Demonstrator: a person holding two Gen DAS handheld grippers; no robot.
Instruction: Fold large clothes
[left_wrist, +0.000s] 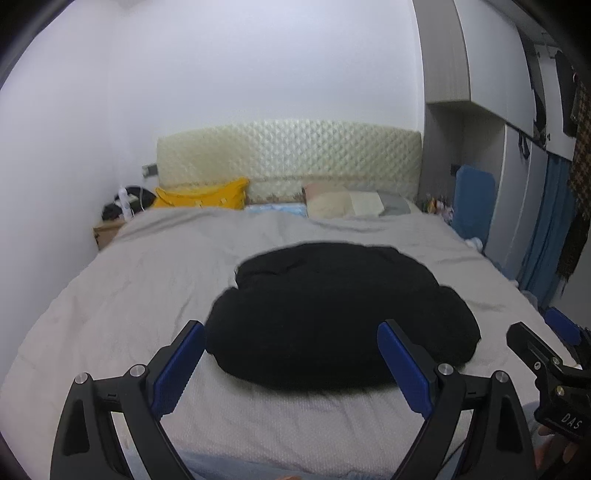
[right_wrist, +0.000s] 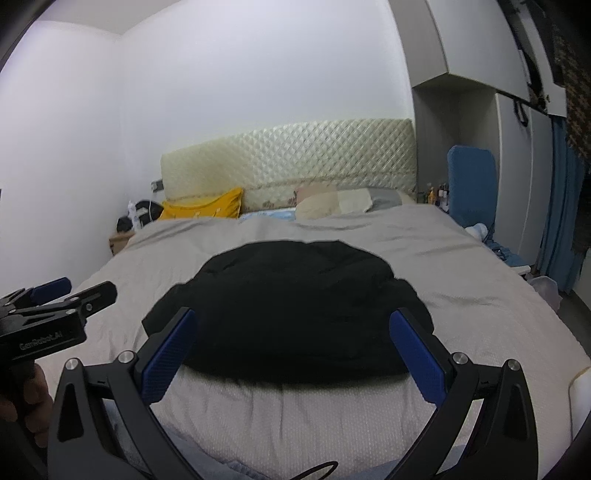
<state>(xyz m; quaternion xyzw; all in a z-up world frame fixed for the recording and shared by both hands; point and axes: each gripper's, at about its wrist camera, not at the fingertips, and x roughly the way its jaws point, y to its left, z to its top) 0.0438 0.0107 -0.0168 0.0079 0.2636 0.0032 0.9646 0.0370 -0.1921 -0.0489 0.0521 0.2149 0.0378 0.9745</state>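
A black garment (left_wrist: 332, 314) lies in a rounded, bundled heap on the grey bedspread (left_wrist: 147, 266), just ahead of both pairs of fingers. Its cloth is so dark that folds and edges barely show, so whether it is folded flat or only bunched is hard to say.

In the left wrist view the left gripper (left_wrist: 291, 354) stands spread wide with nothing between its blue pads (left_wrist: 177, 373); the garment's near edge lies between and just beyond the fingertips, apart from them as far as can be seen. The right gripper (right_wrist: 293, 343) is likewise wide apart and holds nothing; the heap fills the gap ahead of its fingers (right_wrist: 417, 354), its near hem crossing between the two tips.

Each gripper shows at the edge of the other's view, off to the outer side of the fingers.

Further ahead, past the garment, a yellow pillow (left_wrist: 203, 197) lies beyond the left finger and a pale pillow (left_wrist: 343, 203) beyond the right, both against the quilted cream headboard (left_wrist: 288, 155). A blue cushion (right_wrist: 471, 184) stands far beyond the right finger, beside the grey wardrobe (right_wrist: 517, 166).
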